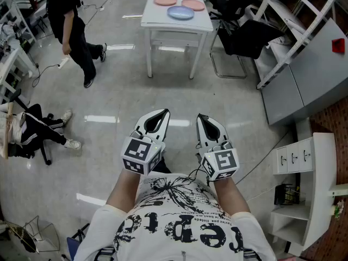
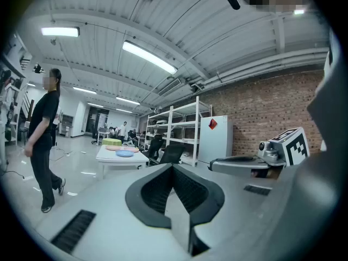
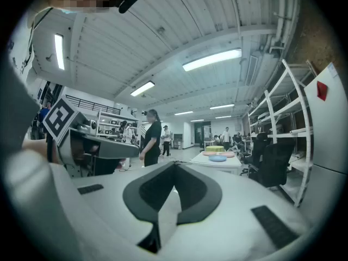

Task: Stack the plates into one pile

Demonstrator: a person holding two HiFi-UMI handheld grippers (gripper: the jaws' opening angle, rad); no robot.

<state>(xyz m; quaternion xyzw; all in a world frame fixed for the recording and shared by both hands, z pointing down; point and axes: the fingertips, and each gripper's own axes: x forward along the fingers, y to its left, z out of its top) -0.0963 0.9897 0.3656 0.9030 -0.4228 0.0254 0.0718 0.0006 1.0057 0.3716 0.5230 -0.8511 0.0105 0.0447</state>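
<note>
Three plates lie apart on a white table far ahead: a pink plate, a second pink plate and a blue plate. My left gripper and right gripper are held side by side in front of my chest, well short of the table. Both are shut with nothing between the jaws. The left gripper view shows its shut jaws with the blue plate small in the distance. In the right gripper view the jaws are shut too, and the blue plate lies far off.
A person walks on the floor at the left of the table. Another person's legs stretch out at the far left. A black chair, a white rack and a grey cabinet stand right of the table. A green object sits behind the plates.
</note>
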